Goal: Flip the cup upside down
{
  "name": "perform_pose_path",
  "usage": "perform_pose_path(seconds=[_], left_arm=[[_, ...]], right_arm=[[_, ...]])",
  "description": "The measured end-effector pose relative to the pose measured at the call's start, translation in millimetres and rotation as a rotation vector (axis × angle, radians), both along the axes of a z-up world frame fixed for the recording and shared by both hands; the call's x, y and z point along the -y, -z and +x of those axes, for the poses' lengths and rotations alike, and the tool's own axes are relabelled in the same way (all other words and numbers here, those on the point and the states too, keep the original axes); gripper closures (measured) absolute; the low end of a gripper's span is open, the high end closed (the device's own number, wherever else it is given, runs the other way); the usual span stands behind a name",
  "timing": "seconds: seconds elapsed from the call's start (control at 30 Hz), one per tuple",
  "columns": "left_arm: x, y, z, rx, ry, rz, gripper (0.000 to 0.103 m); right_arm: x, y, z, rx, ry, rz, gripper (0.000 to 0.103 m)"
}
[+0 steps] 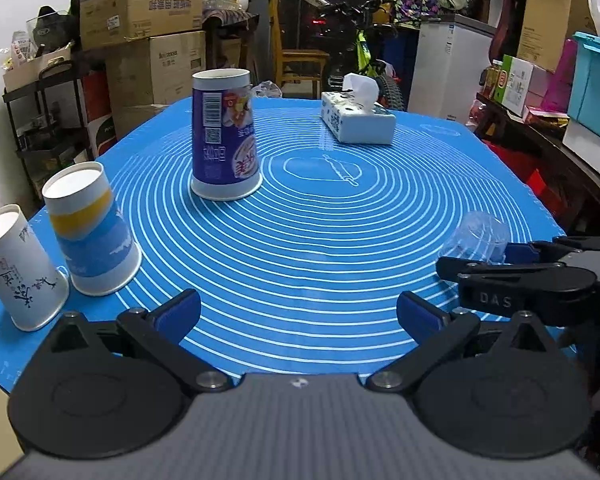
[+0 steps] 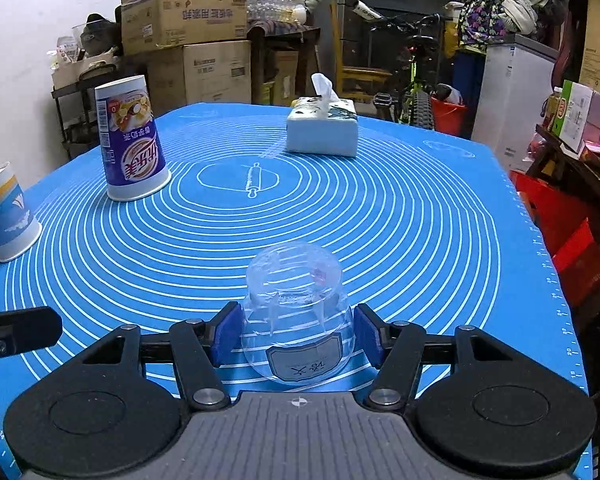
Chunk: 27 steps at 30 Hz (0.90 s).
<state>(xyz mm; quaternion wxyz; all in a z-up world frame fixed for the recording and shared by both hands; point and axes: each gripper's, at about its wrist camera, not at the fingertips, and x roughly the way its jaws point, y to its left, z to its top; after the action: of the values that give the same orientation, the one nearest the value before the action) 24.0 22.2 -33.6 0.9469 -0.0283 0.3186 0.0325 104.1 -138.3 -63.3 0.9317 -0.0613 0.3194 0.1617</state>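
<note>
Right wrist: right tongs (image 2: pixel 299 334) clamp clear cup (image 2: pixel 298 316).

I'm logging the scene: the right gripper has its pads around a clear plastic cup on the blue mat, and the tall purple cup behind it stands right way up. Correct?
Not quite. The purple cup stands upside down, wide mouth on the blue mat, as the right wrist view shows. The right gripper does bracket the clear plastic cup.

on the mat (image 2: pixel 420 216) an upturned clear cup (image 2: pixel 298 312) is flanked by the right gripper's (image 2: pixel 298 338) fingers, a tall cup (image 2: pixel 132 148) is set far left, a tissue box (image 2: pixel 322 130) behind, two paper cups (image 1: pixel 60 248) at the left edge
</note>
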Motion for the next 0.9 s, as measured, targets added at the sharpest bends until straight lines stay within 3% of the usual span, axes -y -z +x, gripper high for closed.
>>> perform_pose_path(seconds=[0.23,0.37,0.57,0.9], left_arm=[[11.4,-5.0,-8.8,0.008,0.038,0.032,0.0],[16.5,-7.2,-12.8,0.007,0.044,0.029,0.0],[23.5,-6.4,-18.2,-0.012,0.069,0.016,0.0],[34.5,-5.5,-31.0,-0.029,0.085,0.026,0.0]], right_arm=[[13.7,-13.7,-20.7,0.012,0.078,0.042,0.006],[26.0,-20.5,-43.5,0.019,0.14,0.015,0.006],[55.0,-27.6,-77.9,-0.009,0.213,0.091,0.005],[68.1,-33.0,-110.4,-0.019,0.223,0.087,0.005]])
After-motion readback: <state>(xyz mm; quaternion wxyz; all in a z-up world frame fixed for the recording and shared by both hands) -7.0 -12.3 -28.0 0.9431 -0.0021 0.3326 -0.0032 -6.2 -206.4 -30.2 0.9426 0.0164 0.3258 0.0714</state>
